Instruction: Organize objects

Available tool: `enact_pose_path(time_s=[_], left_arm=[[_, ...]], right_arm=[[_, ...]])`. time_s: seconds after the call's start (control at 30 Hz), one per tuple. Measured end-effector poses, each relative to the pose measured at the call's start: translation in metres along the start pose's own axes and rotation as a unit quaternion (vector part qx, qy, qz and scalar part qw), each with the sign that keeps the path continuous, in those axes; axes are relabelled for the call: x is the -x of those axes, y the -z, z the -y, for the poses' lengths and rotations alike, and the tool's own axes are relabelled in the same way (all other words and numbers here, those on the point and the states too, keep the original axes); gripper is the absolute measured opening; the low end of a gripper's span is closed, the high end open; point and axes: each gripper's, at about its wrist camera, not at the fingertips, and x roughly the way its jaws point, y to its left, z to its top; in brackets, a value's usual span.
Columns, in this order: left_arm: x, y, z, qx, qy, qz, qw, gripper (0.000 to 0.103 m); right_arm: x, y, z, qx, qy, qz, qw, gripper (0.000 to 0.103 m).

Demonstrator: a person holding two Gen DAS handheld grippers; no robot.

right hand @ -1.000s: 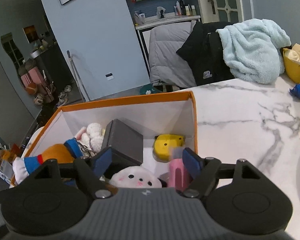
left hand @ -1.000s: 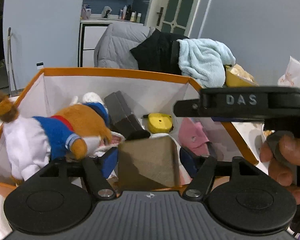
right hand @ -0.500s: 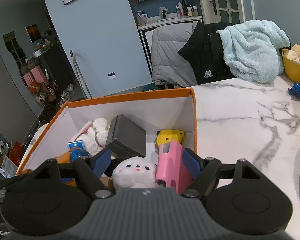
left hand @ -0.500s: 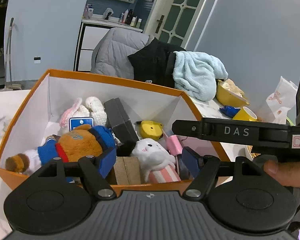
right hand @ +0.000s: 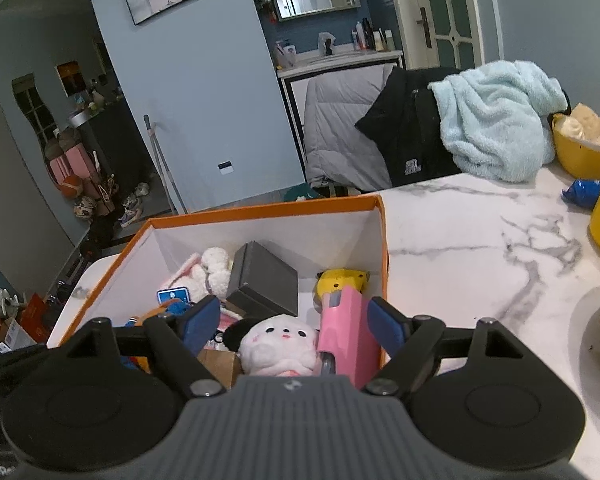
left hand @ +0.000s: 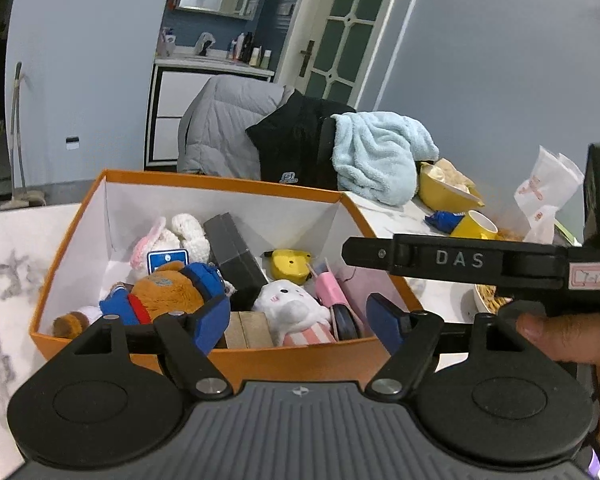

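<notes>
The orange box [left hand: 260, 354] sits on the marble worktop [right hand: 480, 240] and fills the lower middle of both views. It already holds most of what there is to sort. In the left wrist view, a brown plush in blue clothes [left hand: 160, 300] lies at the lower left of the box, and a white and pink bunny plush [left hand: 172, 232] sits behind it. A dark grey box [left hand: 232, 256] leans in the centre, a yellow gadget [left hand: 290, 264] lies toward the back right, a white plush with a small face [left hand: 288, 308] sits near the front wall, and a pink case [left hand: 332, 292] lies just beside that plush.

The left tongs [left hand: 296, 320] stand apart and empty, in front of the box's near wall. The right tongs [right hand: 294, 322] are also apart, with the white plush and the pink case showing between them inside the box; neither seems gripped.

Judged from this, the gathering looks largely done. At the right edge of both views a yellow bowl [left hand: 444, 192], a yellow cup [left hand: 474, 226] and a blue wrapper [left hand: 444, 220] stand on the worktop, well apart from the box. Whether they belong to the job cannot be told. What is left seems to be a final tidy of the 6 items inside.
</notes>
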Motion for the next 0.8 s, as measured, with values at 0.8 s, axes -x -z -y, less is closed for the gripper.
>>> enact_pose_path(time_s=[0.8], left_arm=[[0.052, 0.018, 0.016, 0.007, -0.124, 0.010, 0.9923, 0.096]], right_arm=[[0.075, 0.012, -0.025, 0.054, 0.013, 0.037, 0.998, 0.099]])
